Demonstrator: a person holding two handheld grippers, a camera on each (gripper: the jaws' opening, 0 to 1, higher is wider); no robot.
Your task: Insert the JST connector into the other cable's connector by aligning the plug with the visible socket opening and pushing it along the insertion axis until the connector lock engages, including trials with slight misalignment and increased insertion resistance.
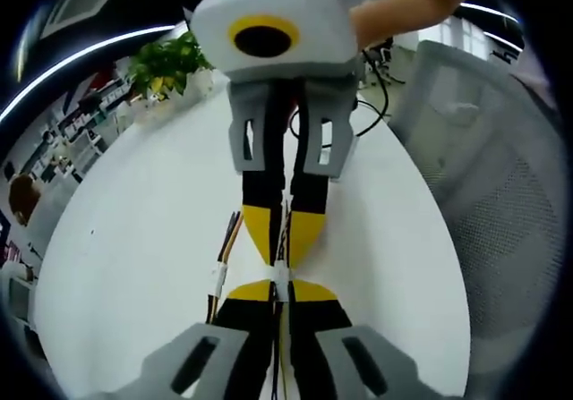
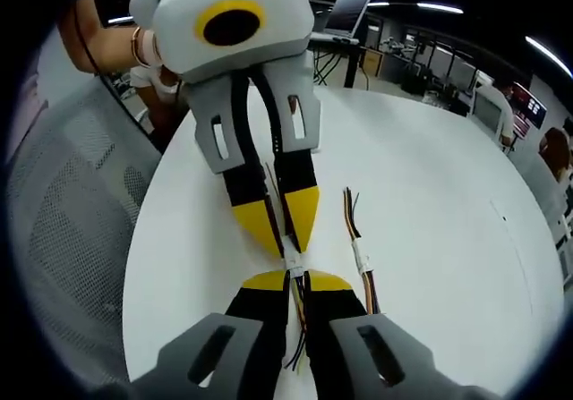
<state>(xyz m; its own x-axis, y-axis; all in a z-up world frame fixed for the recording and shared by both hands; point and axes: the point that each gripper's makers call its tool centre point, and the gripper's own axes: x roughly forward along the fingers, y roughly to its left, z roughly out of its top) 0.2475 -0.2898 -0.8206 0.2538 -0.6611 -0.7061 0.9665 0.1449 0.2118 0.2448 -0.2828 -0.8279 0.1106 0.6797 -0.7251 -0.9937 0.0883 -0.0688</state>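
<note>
Over the white table (image 1: 134, 239), the two grippers meet tip to tip. In the left gripper view my left gripper (image 1: 282, 289) rises from the bottom, shut on a thin wire cable whose white JST connector (image 1: 282, 275) sits just past its yellow tips. My right gripper (image 1: 285, 255) comes down from the top, shut on the other cable's end at the same white piece. The right gripper view has the right gripper (image 2: 298, 281) at the bottom and the left gripper (image 2: 288, 241) above, with the white connectors (image 2: 294, 261) touching between them. Whether the lock has engaged is hidden.
A spare cable (image 2: 360, 259) with a white connector lies on the table beside the grippers, also seen as the spare cable (image 1: 222, 270). A potted plant (image 1: 166, 64) and black cords (image 1: 372, 105) sit at the far edge. A mesh chair (image 1: 501, 176) stands alongside. A person's arm (image 1: 403, 11) holds the right gripper.
</note>
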